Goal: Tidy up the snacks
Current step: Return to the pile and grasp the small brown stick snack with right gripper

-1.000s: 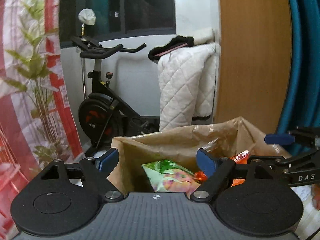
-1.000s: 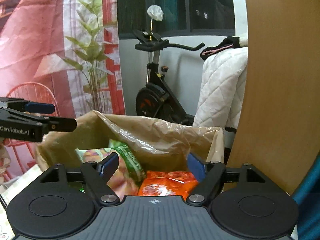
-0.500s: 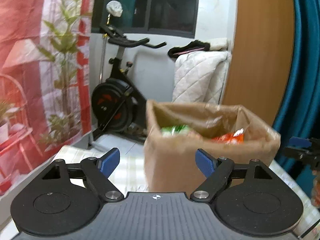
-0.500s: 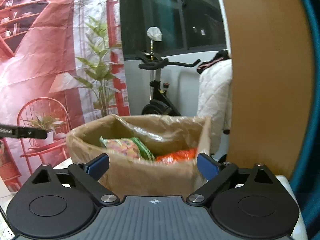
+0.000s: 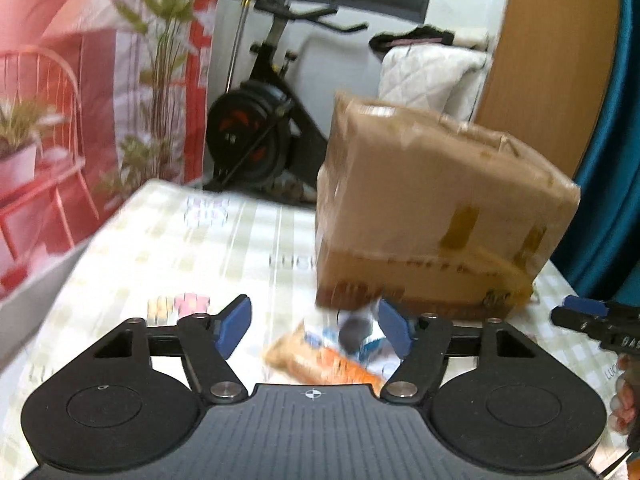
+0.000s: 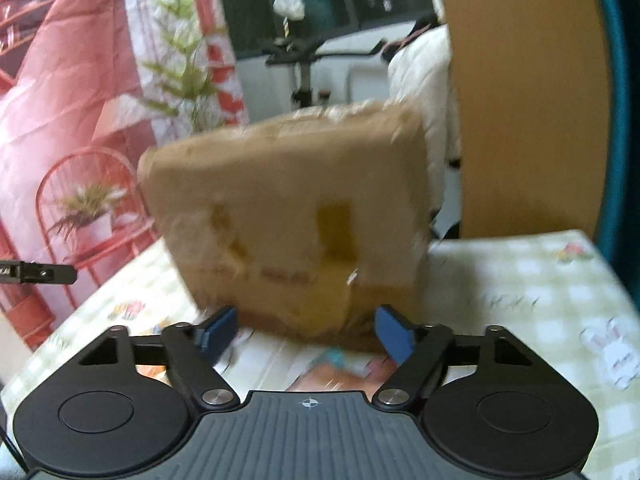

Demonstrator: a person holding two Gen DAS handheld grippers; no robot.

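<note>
Both pairs of blue-padded fingers stand wide apart and hold nothing. On the left, the left gripper [image 5: 314, 328] hovers low over the pale green-checked tablecloth [image 5: 168, 240], and between its pads lies a blurred orange-and-white snack packet [image 5: 320, 356] with a dark round patch on its wrapper. That packet lies flat on the cloth just in front of the tall brown cardboard box wrapped in clear tape [image 5: 440, 216]; its long axis seems to run slantwise, from the near right up toward the far left, though motion blur makes the ends hard to fix. The box stands upright behind it, with its open top out of sight from this low angle, so what it holds cannot be told.

Further right, the right gripper [image 6: 306, 334] faces the broad side of the same box [image 6: 288, 208], and a second flat packet, orange-pink with a blue spot [image 6: 340, 372], lies on the cloth close under its open jaws, just short of the box's base. Its direction is too smeared to judge.

By my reading, the job is partway along at most: at least two packets are loose on the table and not yet gripped, so each wants picking up and putting into the box
</note>
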